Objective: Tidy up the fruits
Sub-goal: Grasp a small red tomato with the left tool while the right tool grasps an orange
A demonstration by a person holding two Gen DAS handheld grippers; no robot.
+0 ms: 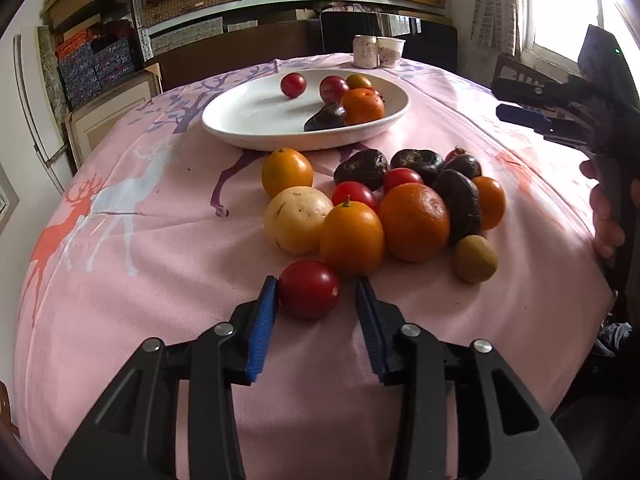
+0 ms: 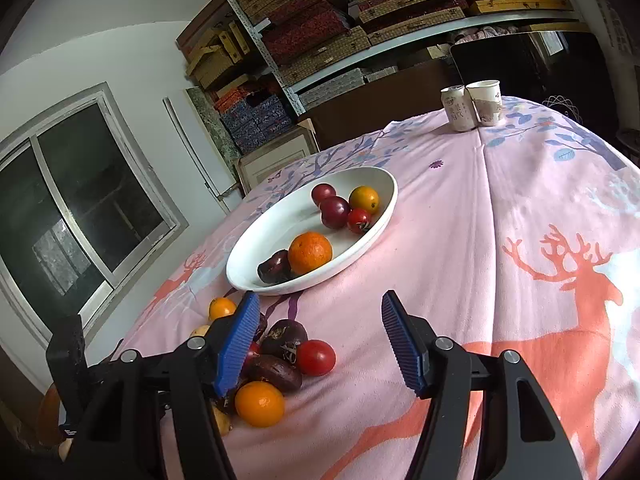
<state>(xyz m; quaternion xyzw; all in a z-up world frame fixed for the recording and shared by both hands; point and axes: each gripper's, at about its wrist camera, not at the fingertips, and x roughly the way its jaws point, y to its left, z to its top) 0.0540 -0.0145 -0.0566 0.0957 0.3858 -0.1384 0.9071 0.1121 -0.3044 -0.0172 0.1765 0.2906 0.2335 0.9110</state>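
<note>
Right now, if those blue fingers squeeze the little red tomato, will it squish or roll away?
The red tomato looks round and shiny, so it could slip or roll across the pink tablecloth if nudged. Its thin, glossy skin suggests a hard squeeze might burst it. The left gripper has one blue pad touching it and the other apart, so it probably isn't held firmly yet.

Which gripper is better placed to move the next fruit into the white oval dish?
Left. The left gripper already brackets a round red fruit; the right gripper is open over bare pink tablecloth.
</note>
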